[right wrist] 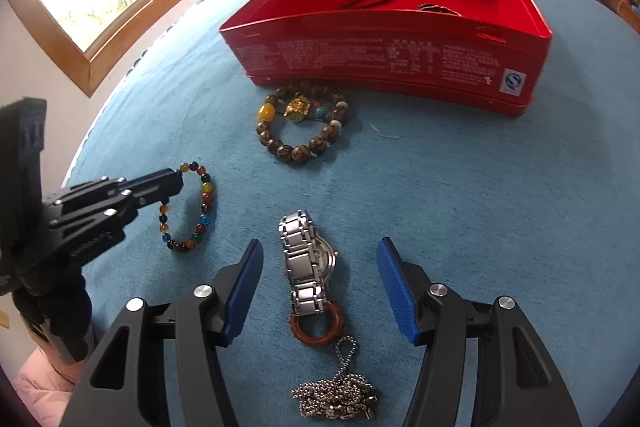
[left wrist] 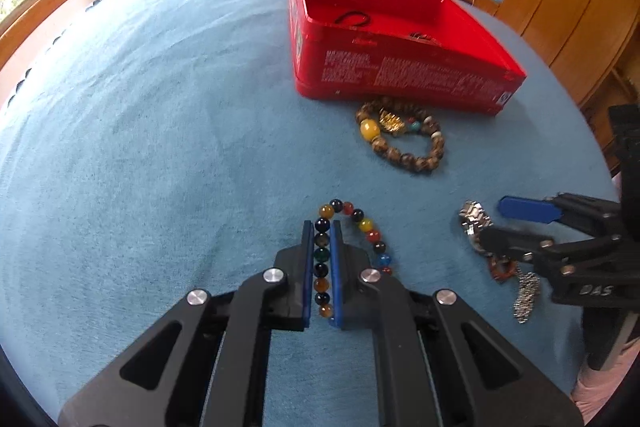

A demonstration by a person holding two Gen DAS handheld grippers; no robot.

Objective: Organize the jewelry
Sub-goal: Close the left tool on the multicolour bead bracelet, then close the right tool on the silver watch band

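Your left gripper point(left wrist: 321, 227) has its fingers pinching one side of the round bracelet of many-coloured glass beads point(left wrist: 362, 227), which lies on the blue bed cover point(left wrist: 160, 147). Your right gripper point(right wrist: 320, 251) has its fingers spread wide, one on each side of the shiny silver metal watch point(right wrist: 306, 259). A small brown wooden ring point(right wrist: 318, 325) touches the watch's near end, and a silver ball chain point(right wrist: 336, 391) lies just past it. The brown bead bracelet with a yellow bead point(right wrist: 302, 125) rests against the open red tin box point(right wrist: 384, 59).
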